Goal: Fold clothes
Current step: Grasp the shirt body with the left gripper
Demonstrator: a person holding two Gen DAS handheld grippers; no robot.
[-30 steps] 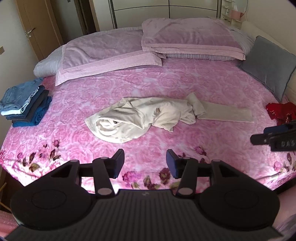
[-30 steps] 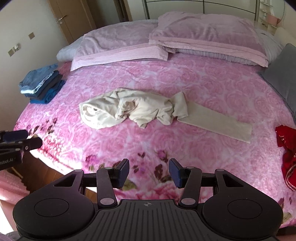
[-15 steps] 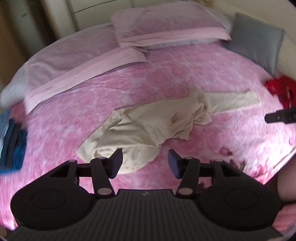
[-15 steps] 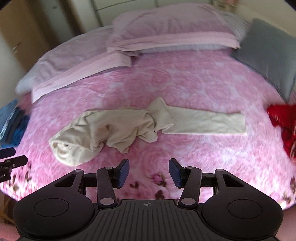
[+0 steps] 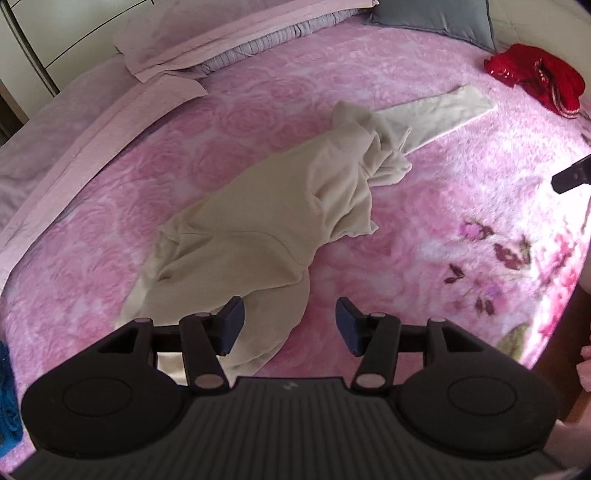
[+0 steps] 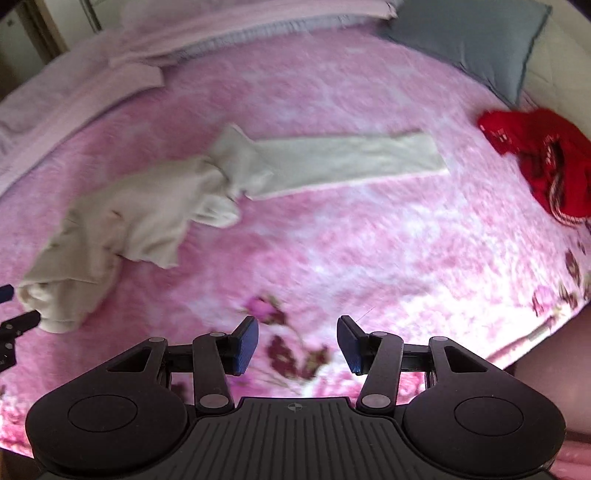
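Note:
A crumpled cream garment [image 5: 266, 221] lies on the pink rose bedspread [image 5: 424, 229], with one long flat piece [image 5: 436, 114] stretched toward the right. My left gripper [image 5: 288, 328] hovers open just over the garment's near end, its left finger above the cloth. In the right wrist view the same cream garment [image 6: 147, 218] lies to the left, its flat piece [image 6: 351, 158] running right. My right gripper [image 6: 297, 345] is open over bare bedspread [image 6: 351, 251], apart from the cloth.
A red garment [image 6: 543, 158] lies at the bed's right side, near a grey pillow [image 6: 476, 40]. Pink pillows [image 5: 229, 33] line the far side. Folded blue clothes [image 5: 7, 391] show at the left edge. The bed's near edge drops off at the right.
Both grippers have moved forward and down over the bed, closer to the cream garment. The left one now hangs over its near end. Both stayed open.

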